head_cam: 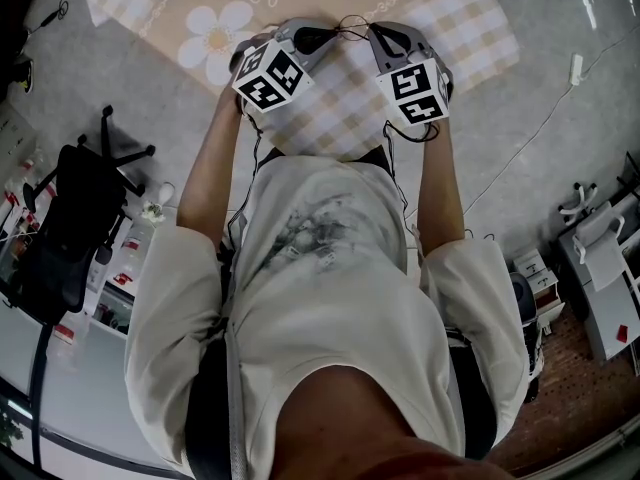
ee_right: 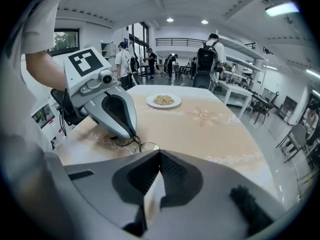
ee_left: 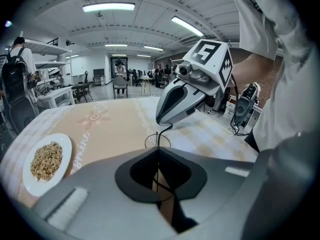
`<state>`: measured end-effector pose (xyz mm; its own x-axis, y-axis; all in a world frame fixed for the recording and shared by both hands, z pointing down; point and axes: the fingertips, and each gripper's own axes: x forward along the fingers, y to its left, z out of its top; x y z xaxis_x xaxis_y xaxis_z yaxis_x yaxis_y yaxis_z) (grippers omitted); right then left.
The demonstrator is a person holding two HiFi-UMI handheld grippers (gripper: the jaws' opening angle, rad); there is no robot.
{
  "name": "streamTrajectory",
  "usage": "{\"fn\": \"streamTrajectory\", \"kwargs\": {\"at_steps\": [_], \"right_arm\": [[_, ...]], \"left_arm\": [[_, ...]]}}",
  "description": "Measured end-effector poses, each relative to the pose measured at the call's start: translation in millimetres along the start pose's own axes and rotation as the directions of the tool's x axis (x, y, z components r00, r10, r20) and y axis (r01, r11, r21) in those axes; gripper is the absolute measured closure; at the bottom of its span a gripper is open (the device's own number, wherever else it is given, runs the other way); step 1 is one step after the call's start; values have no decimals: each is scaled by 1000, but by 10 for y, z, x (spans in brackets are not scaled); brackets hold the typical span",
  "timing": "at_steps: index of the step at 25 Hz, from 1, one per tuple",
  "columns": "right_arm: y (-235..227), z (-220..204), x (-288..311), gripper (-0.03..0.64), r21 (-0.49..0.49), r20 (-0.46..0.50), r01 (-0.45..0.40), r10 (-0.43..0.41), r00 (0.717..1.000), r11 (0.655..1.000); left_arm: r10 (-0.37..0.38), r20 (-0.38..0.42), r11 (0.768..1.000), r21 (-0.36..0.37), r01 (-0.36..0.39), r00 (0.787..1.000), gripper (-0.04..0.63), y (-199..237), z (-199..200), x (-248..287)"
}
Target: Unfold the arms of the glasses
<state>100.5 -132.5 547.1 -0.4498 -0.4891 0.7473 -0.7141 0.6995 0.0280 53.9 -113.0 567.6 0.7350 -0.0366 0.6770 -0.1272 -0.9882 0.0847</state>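
glasses pinched from both sides at the table
left gripper and right gripper are each clamped tight on its thin wire.

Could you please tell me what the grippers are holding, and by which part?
The left gripper pinches thin black wire-framed glasses at a lens rim; the right gripper seemingly pinches an arm.

Ceiling strip lights give bright, even light with soft shadows; they glare white. Fisheye bending and black corners ring each view. Far below the lights, the nearest foreground is blurred.
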Motion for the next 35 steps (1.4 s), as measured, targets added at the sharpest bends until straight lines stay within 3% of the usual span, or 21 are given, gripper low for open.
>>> {"fn": "streamTrajectory", "kwargs": {"at_steps": [16, 22, 35], "right_arm": [[65, -58, 223, 600, -139, -21, -104, 102, 995, 985], [91, -78, 243, 600, -208, -53, -104, 95, 994, 973], [105, -80, 258, 600, -251, -99, -93, 70, 993, 963]], "left_arm": [[-15, 11, 1000, 5, 15, 1000, 584, -24, -30, 11], [-5, 30, 1000, 14, 5, 1000, 584, -24, -8, -1], [12, 80, 1000, 20, -13, 997, 583, -83, 59, -96]]}}
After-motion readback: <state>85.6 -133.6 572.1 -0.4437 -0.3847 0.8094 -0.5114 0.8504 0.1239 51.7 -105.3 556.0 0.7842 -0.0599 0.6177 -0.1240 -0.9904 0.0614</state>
